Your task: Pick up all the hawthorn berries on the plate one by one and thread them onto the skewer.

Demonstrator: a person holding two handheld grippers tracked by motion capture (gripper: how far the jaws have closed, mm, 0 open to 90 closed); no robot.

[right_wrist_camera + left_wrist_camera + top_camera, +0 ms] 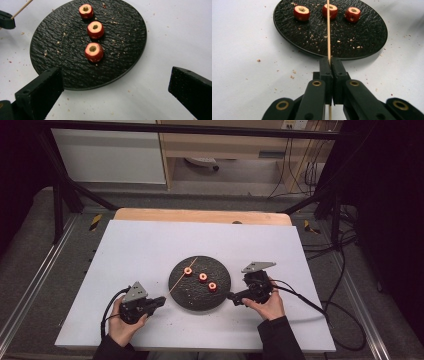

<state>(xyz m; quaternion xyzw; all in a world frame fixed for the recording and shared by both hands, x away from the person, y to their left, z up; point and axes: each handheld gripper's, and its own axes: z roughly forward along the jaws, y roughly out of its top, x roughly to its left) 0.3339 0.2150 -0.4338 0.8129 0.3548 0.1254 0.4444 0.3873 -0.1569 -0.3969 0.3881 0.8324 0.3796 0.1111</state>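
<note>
Black round plate (pixel 200 297) sits mid counter (pixel 150 245), textured, crumbs scattered on it. On the plate: three red cored fruit pieces in a diagonal row, far piece (pixel 188 271), middle piece (pixel 203 277), near piece (pixel 212 286), each hole-up, apart from one another. Left hand-held gripper (pixel 161 300) sits just left of the plate, jaws clamped tight on a thin wooden skewer (pixel 182 275) that slants over the plate's left part toward the far piece. Right hand-held gripper (pixel 233 297) is at the plate's right rim, jaws spread wide, nothing between them. Crumbs also on the counter around the plate.
</note>
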